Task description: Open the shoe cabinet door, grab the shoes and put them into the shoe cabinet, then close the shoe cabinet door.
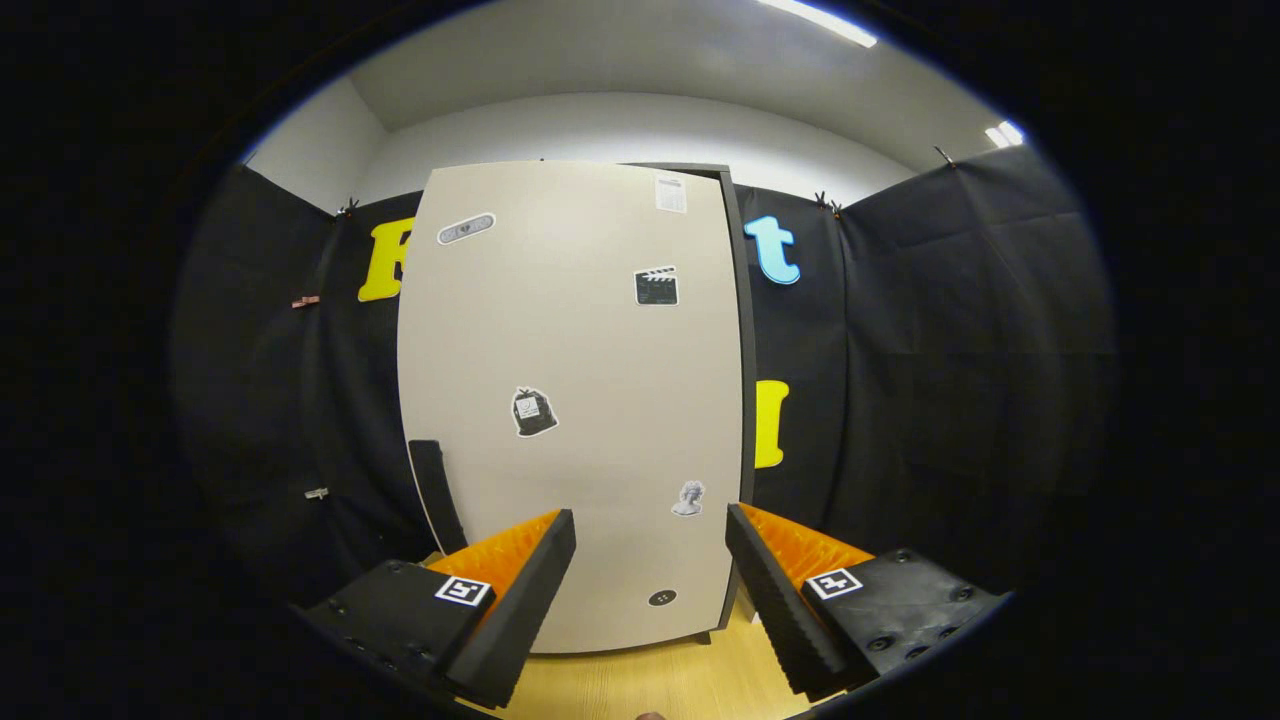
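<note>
While the dark handle (437,495) sat at the left edge of the shoe cabinet door (575,400), the door lay flat and shut, with small stickers on it. Lower down, the hand-held gripper (650,590) was wide open just in front of the door, holding nothing. With no shoes seen, this fit a door waiting to be pulled open or one already closed again.

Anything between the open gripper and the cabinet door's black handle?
No: in the gripper view, bare door panel separates the open gripper from the handle.
</note>
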{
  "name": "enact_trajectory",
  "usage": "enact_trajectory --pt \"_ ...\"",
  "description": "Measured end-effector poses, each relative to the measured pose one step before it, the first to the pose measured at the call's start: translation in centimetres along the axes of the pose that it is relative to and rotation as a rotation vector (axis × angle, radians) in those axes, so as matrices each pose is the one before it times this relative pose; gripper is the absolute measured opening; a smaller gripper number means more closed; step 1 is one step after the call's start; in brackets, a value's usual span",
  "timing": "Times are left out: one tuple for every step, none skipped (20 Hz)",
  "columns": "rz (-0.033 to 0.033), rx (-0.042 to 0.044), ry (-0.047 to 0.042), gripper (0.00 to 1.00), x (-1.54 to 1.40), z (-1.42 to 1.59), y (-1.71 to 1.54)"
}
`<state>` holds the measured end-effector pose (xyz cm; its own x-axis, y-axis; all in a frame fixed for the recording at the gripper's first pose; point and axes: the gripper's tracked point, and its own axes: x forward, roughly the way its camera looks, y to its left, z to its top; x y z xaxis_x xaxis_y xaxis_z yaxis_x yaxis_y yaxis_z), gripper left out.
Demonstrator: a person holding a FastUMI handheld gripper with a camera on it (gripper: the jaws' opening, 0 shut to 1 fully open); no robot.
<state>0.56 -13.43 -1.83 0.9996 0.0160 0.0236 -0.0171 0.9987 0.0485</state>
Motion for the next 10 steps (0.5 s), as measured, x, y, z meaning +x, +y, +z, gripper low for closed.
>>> enact_trajectory --pt "0.00261 -0.00759 -0.01242 0.98 -0.126 0.264 0.238" --pt "0.00645 -0.00725 -0.00742 0.98 -0.140 0.204 0.304" --pt "0.00477 -0.00518 -0.00817 0.98 -0.080 0.119 0.234" --pt "0.00650 -0.00432 -0.00749 0.98 -0.091 0.165 0.256" --pt "0.00379 -0.00413 -0.00609 0.98 -0.078 0.232 0.262" --pt "0.00371 -0.00486 -0.00387 0.98 -0.109 0.114 0.223" --pt "0.00465 -0.00783 -0.00012 0.98 -0.120 0.060 0.203" --pt "0.00671 -0.00649 -0.00133 0.97 -0.042 0.033 0.187" --pt "0.00413 -0.00766 0.00120 0.97 0.065 -0.175 0.149" --pt "0.00374 -0.00457 -0.00001 0.96 -0.065 -0.084 0.137"
